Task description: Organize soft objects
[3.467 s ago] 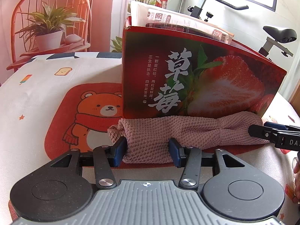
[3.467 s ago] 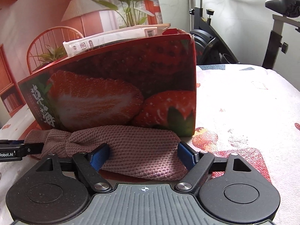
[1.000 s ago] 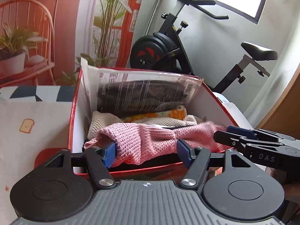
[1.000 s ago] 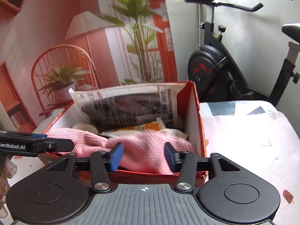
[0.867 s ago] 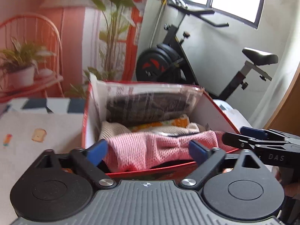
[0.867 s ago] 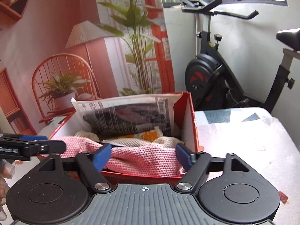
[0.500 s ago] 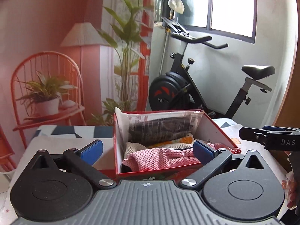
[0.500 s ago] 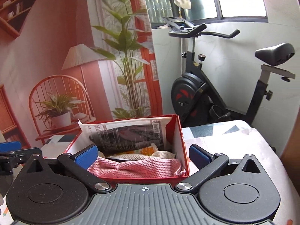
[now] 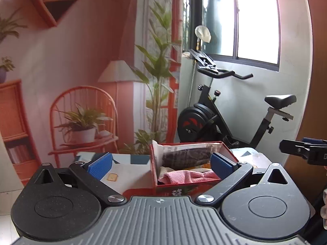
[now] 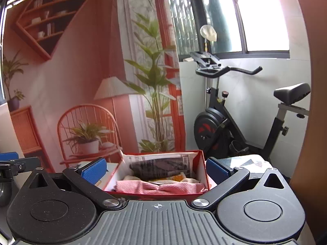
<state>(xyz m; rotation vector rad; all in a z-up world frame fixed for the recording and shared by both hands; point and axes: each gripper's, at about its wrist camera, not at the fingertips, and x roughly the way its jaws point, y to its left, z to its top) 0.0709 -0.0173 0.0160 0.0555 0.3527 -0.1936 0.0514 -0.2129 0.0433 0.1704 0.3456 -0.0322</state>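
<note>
A pink knitted cloth (image 9: 187,177) (image 10: 159,187) lies inside the red strawberry box (image 9: 184,187) (image 10: 201,163), at its near side. Behind it in the box are a cream cloth, an orange-patterned item and a clear packet with dark contents (image 10: 161,165). My left gripper (image 9: 161,164) stands wide open, well back from the box, with nothing between its blue pads. My right gripper (image 10: 155,168) is likewise wide open and holds nothing. The right gripper's finger (image 9: 300,149) shows at the right edge of the left wrist view; the left gripper's finger (image 10: 16,166) shows at the left edge of the right wrist view.
The box stands on a table with a patterned white cloth (image 9: 126,173). Behind the table are an exercise bike (image 9: 214,120) (image 10: 224,126) under a window and a wall mural of a chair, plants and a lamp. A gloved fingertip (image 9: 324,210) shows at the right edge.
Both grippers let go of the pink cloth, opened wide, and pulled back and up from the box. The cloth stays in the box, which now looks smaller and farther off.
</note>
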